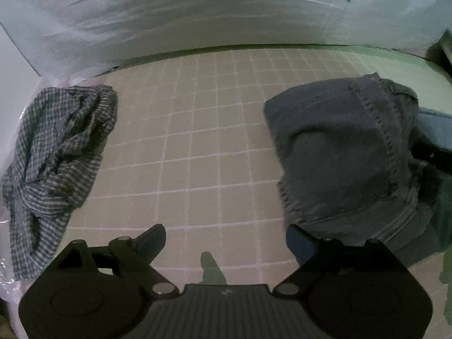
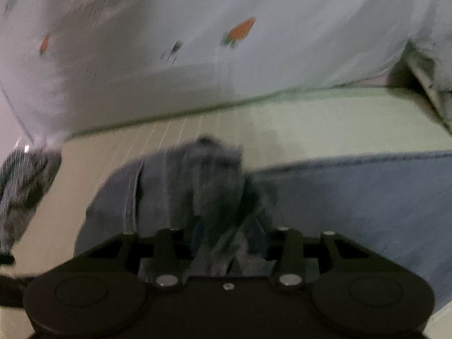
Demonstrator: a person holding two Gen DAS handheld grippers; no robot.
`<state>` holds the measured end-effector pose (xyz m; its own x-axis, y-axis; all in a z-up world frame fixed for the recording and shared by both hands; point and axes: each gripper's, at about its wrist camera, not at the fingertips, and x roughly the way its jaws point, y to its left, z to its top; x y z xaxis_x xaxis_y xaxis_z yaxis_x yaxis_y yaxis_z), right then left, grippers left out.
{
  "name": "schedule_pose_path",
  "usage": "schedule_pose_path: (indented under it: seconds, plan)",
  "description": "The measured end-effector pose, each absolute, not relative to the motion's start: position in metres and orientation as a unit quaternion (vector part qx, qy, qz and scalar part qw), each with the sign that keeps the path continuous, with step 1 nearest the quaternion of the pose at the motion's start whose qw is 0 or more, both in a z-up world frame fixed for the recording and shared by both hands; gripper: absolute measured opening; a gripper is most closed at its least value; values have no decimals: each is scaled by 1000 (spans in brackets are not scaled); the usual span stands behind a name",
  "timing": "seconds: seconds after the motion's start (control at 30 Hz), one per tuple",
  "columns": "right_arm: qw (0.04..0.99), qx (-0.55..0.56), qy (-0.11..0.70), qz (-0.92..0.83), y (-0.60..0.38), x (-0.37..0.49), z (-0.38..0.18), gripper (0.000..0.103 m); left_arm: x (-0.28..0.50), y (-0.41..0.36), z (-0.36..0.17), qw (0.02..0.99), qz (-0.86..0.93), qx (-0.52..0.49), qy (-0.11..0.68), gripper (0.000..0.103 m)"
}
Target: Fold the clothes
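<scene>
Right gripper [image 2: 223, 243]: jaws drawn in, pinching a bunch of jeans [image 2: 197, 186]
Left gripper [image 1: 226, 243]: fingers spread, empty, over gridded mat [image 1: 203, 130]
Jeans: right of left gripper, just beside its right finger, running near-to-far
Checked cloth [image 1: 56, 152]: crumpled, far left, well apart

You worked over a matt, smooth grid-printed mat [image 1: 214, 130] in beige, its lines pale and thin. Your jeans [image 1: 347, 152] were coarse, heavy denim with raised, rough topstitching along the seam; in the right wrist view the same denim [image 2: 353, 197] looked paler and softly brushed. The checked garment [image 1: 56, 147] was thin woven cloth, crumpled and matt. Behind them, the carrot-printed sheet [image 1: 197, 19] was light, creased fabric. Your left gripper [image 1: 226, 240] was matt black plastic with shiny metal pins.
</scene>
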<state>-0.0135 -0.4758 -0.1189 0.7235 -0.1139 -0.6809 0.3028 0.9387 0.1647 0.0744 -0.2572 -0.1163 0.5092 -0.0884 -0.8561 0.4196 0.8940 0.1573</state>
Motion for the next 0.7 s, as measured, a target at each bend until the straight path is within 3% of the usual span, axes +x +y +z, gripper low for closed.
schedule_pose_path:
  seconds: [0.23,0.27,0.33,0.57,0.7]
  plan:
    - [900,142,393,-127,-479,-12,-144,47,83,-245,-122,849,-150,163,480,92]
    - [900,142,392,-125,-480,-13,-143,44,83,-245,-123,848,-151,163,482,92]
    - [903,133,389,-123,-480,-17,-141,12,82,-248,-124,847,-152,162,484,92]
    - [920,183,311,-154,-497,-67,-103,12,77,-265,-125,846,-158,159,484,92]
    - [896,199,363,-160,-507,-79,-124,15,70,-281,-128,841,-162,163,489,92]
